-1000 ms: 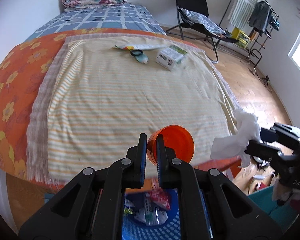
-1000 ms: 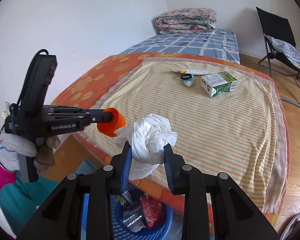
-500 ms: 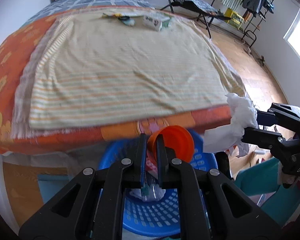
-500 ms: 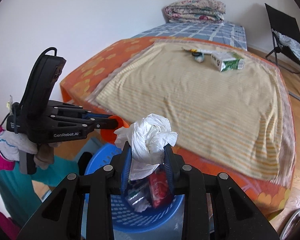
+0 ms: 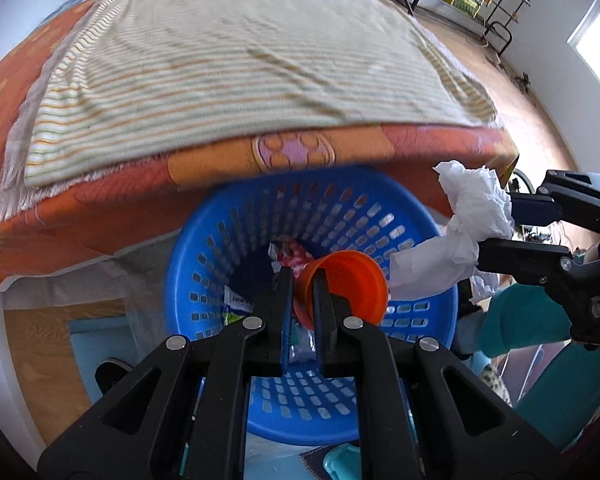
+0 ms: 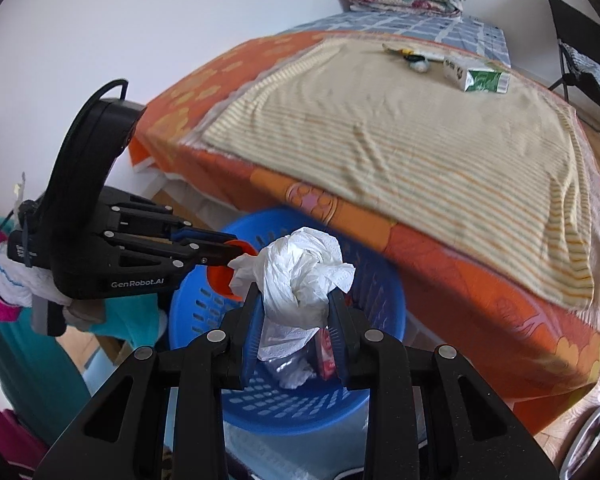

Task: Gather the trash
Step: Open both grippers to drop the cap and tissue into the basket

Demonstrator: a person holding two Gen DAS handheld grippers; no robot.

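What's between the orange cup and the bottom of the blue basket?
Only air. In the left wrist view the orange cup hangs over the blue basket, with old trash piled at the bottom.

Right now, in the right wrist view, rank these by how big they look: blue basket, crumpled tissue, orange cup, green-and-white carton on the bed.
Largest to smallest, as they appear:
1. blue basket
2. crumpled tissue, inflated by nearness to the camera
3. and 4. green-and-white carton and orange cup: unsure, the carton is far away and the cup partly hidden.
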